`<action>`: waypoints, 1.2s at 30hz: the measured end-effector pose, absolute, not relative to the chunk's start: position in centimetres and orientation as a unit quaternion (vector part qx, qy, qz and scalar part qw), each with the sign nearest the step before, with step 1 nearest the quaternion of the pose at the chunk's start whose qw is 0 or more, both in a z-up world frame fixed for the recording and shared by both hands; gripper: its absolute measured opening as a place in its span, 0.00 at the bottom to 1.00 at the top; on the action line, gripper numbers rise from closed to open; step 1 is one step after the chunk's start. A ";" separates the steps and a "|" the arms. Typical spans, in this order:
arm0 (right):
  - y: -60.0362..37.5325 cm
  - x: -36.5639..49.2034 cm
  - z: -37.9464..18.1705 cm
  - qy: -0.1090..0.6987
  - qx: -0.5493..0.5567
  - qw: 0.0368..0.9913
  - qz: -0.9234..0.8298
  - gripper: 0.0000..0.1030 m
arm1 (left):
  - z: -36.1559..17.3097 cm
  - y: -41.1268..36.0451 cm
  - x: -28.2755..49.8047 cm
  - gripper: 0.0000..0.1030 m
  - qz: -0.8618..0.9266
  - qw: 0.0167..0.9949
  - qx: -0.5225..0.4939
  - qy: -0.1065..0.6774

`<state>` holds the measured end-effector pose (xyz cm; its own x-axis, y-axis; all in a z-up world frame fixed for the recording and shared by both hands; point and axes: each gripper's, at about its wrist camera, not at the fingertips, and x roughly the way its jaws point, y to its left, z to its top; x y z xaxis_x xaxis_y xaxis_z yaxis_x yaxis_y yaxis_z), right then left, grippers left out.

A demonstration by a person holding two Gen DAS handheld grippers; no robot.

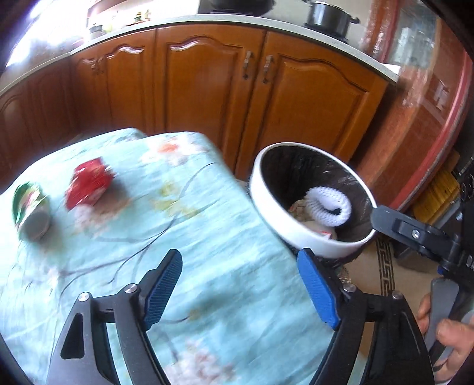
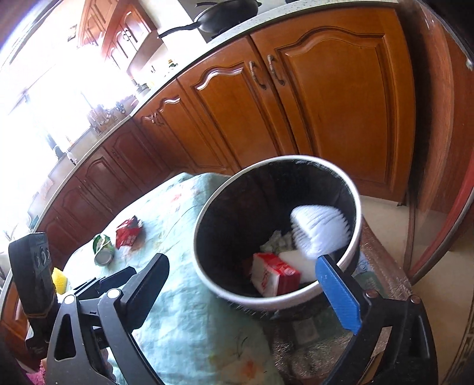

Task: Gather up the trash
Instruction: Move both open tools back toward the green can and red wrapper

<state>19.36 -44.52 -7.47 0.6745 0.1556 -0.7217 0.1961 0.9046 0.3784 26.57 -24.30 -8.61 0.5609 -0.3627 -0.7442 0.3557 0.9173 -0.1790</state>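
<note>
A: Starting closest in, what are the grippers doing?

B: The left gripper point(image 1: 240, 284) has its jaws spread wide with nothing between them, only the pale blue flowered tablecloth point(image 1: 207, 237) below. The right gripper point(image 2: 248, 284) is also spread wide and holds nothing; its blue-padded finger overlaps the near rim of the trash bin point(image 2: 354, 237) in the right wrist view, though I cannot tell if it touches.

A: Take the bin as the landmark. What is in it?

B: It is a round white bin with a black liner, standing just off the table's edge. Inside lie a white foam net sleeve point(image 2: 318, 229) against the far right wall, a red and white carton point(image 2: 274, 272) at the near side of the bottom, and some pale crumpled scraps point(image 2: 277, 238) behind that carton.

A: And what is still outside the bin?

B: Left of the bin, on the tablecloth, a crushed green can point(image 1: 31, 211) lies on its side, with a crumpled red wrapper point(image 1: 87, 186) just beside it, on the side nearer the bin. Both are well apart from the bin.

A: Further back?

B: Behind the bin runs a row of wooden cabinet doors point(image 1: 204, 86) under a light countertop, with a dark pot point(image 1: 327, 16) on the counter above.
</note>
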 end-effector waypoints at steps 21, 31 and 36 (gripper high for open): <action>-31.0 19.4 -8.9 0.407 0.166 0.895 0.079 0.97 | -8.6 -7.8 21.9 0.79 -0.069 0.900 -0.086 0.422; -28.7 22.0 -10.6 0.427 0.189 0.880 0.089 0.97 | -8.8 -3.8 22.7 0.79 -0.041 0.897 -0.105 0.428; -27.6 23.6 -11.1 0.433 0.194 0.875 0.092 0.97 | -9.3 -2.3 23.3 0.79 -0.035 0.892 -0.124 0.433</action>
<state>23.58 -27.65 -11.07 0.6075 0.3285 -0.7232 0.0080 0.9079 0.4191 23.33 -2.30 -9.26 0.6221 -0.1699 -0.7643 -0.0458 0.9666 -0.2521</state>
